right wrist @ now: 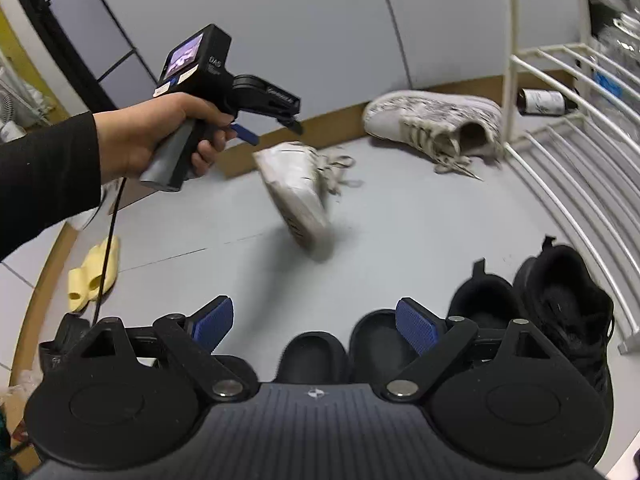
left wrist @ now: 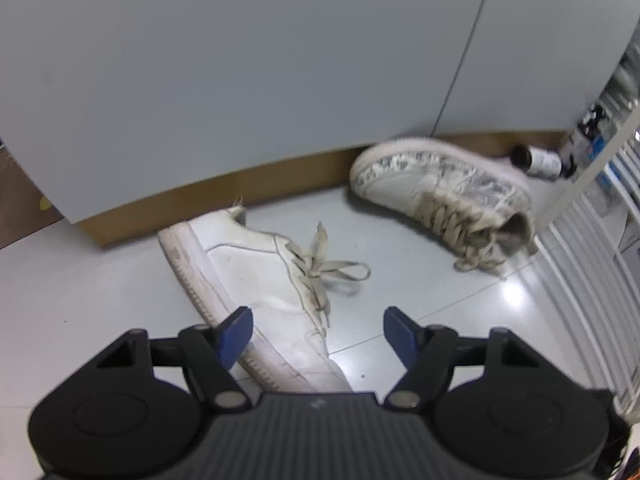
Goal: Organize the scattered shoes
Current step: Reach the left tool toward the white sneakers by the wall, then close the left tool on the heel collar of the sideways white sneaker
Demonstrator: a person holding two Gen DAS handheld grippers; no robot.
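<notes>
A plain white sneaker [left wrist: 256, 280] lies on its side on the grey floor, laces loose; it also shows in the right wrist view [right wrist: 298, 188]. A white sneaker with grey pattern [left wrist: 444, 184] lies by the wall base, also in the right wrist view [right wrist: 436, 122]. My left gripper [left wrist: 318, 338] is open just above the plain sneaker's heel end, jaws wide apart; the hand-held unit [right wrist: 224, 84] hovers over that shoe. My right gripper [right wrist: 314, 322] is open and empty above black slides [right wrist: 312, 354] and black sneakers [right wrist: 560, 300] lined up near me.
A white wire rack [right wrist: 560, 168] stands at the right. A dark bottle [right wrist: 540, 102] lies by the wall under it. A yellow slipper [right wrist: 94, 274] lies at the left, near the brown baseboard [left wrist: 224, 200] of the grey wall panels.
</notes>
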